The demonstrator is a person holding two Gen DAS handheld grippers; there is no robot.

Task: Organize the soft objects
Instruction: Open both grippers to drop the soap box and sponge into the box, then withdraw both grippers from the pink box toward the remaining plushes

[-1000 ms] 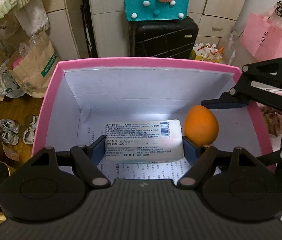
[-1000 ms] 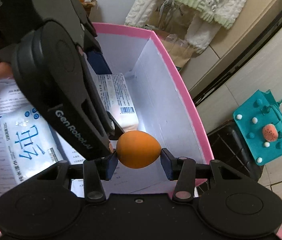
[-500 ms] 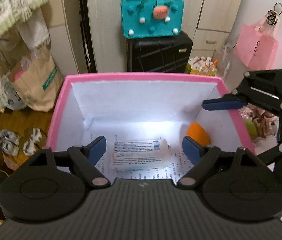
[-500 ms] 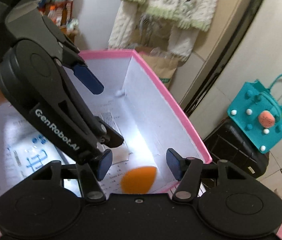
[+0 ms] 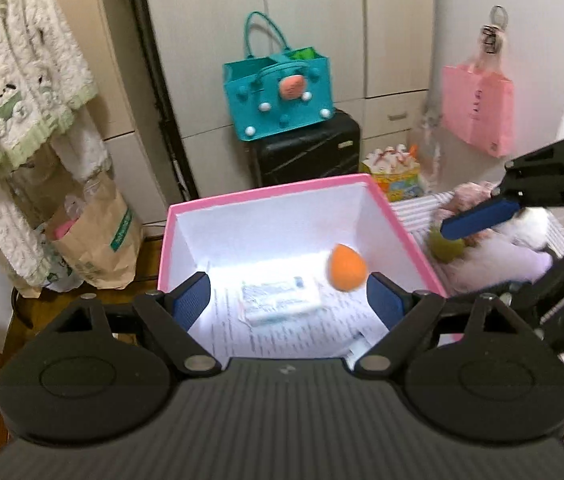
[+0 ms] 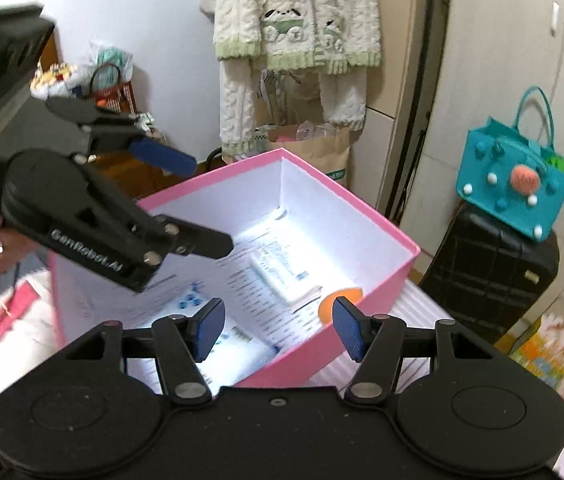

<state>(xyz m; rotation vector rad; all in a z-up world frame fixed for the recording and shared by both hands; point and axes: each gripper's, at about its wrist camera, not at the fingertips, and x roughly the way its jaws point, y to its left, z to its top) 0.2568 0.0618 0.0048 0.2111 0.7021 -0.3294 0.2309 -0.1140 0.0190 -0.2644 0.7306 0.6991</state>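
A pink box (image 5: 266,198) with white inner walls holds a white tissue pack (image 5: 280,300) and an orange egg-shaped soft ball (image 5: 347,267) by its right wall. In the right wrist view the box (image 6: 366,206) also holds a second pack with blue print (image 6: 218,330), beside the white pack (image 6: 286,276) and the ball (image 6: 340,298). My left gripper (image 5: 288,302) is open and empty above the box's near side. My right gripper (image 6: 278,330) is open and empty above the box's near edge. Soft plush toys (image 5: 494,248) lie right of the box.
A teal felt bag (image 5: 282,94) sits on a black suitcase (image 5: 306,152) behind the box. A pink bag (image 5: 478,110) hangs at the right. A brown paper bag (image 5: 94,236) and hanging knitwear (image 5: 22,92) are at the left.
Both grippers let go, the left of the white pack and the right of the orange ball. Both have risen up and back from the box. The pack and ball now lie inside.
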